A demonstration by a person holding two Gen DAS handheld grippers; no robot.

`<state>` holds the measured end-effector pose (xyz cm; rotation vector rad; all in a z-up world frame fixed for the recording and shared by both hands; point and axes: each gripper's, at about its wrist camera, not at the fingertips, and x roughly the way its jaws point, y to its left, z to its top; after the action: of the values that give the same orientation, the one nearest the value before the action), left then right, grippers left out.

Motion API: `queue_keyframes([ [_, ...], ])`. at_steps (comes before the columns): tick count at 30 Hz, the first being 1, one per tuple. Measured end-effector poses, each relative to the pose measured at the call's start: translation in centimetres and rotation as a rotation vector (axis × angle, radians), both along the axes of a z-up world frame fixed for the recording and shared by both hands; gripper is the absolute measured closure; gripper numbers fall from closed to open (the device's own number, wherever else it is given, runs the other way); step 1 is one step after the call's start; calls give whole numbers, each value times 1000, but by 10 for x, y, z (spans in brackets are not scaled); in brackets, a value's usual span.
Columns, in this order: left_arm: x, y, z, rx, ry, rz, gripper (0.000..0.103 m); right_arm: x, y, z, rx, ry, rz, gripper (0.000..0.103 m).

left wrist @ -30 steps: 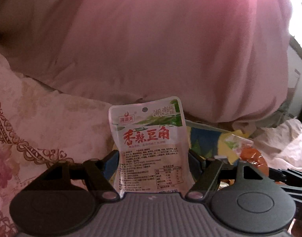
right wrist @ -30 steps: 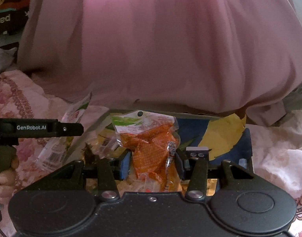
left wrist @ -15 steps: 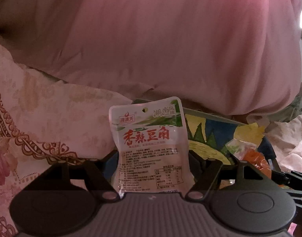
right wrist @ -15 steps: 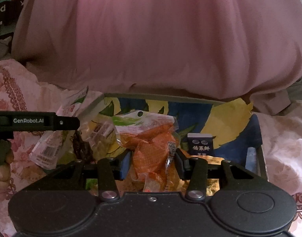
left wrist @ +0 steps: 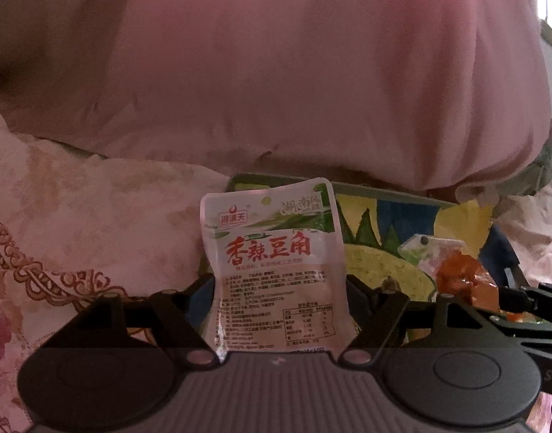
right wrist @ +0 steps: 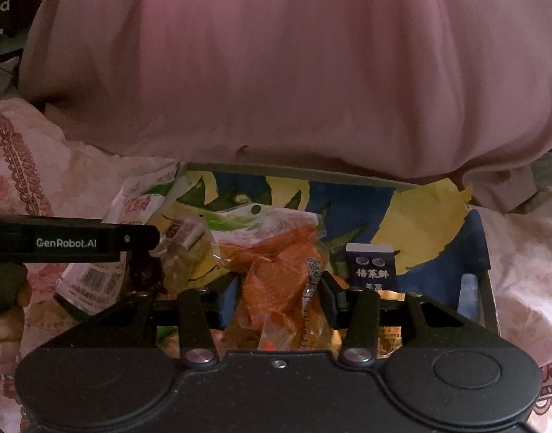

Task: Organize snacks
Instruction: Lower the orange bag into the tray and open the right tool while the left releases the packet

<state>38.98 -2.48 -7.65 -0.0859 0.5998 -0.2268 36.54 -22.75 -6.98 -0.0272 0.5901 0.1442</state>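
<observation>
Both tongs clamped on snack packets over the box.
White bean packet [left wrist: 272, 274] upright in left tongs [left wrist: 279, 310], near the printed box's [right wrist: 478, 238] left rim; orange packet [right wrist: 279, 274] pinched in right tongs [right wrist: 279, 299] above loose snacks inside. Dark blue packet [right wrist: 371, 269] sits right of it. Pink bedding [right wrist: 294, 72] bulges behind, floral sheet [left wrist: 77, 223] left.

"香辣豆角" on white pouch [left wrist: 272, 270]; "GenRobot.AI" on left tool [right wrist: 70, 241]; "2025/08/21" on orange pack [right wrist: 276, 270].
</observation>
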Motion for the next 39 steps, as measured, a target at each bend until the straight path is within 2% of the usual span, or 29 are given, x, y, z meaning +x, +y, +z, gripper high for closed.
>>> queue_keyframes([
  [13,-4,-7,-2,8,18,-15,14,2,0,-6,-4,23,-10,44],
  [18,-8,-7,-1,-15,32,-19,9,-3,-3,2,7,0,-28,28],
  [21,-12,-4,2,-30,34,-12,7,-7,-6,8,15,-19,-37,22],
  [26,-19,-4,9,-32,11,-9,2,-15,-13,18,33,-38,-64,17],
  [36,-43,-5,26,-8,-48,11,1,-41,-28,42,74,-92,-111,8],
  [39,-47,-6,27,24,-55,25,1,-49,-29,45,68,-99,-108,8],
])
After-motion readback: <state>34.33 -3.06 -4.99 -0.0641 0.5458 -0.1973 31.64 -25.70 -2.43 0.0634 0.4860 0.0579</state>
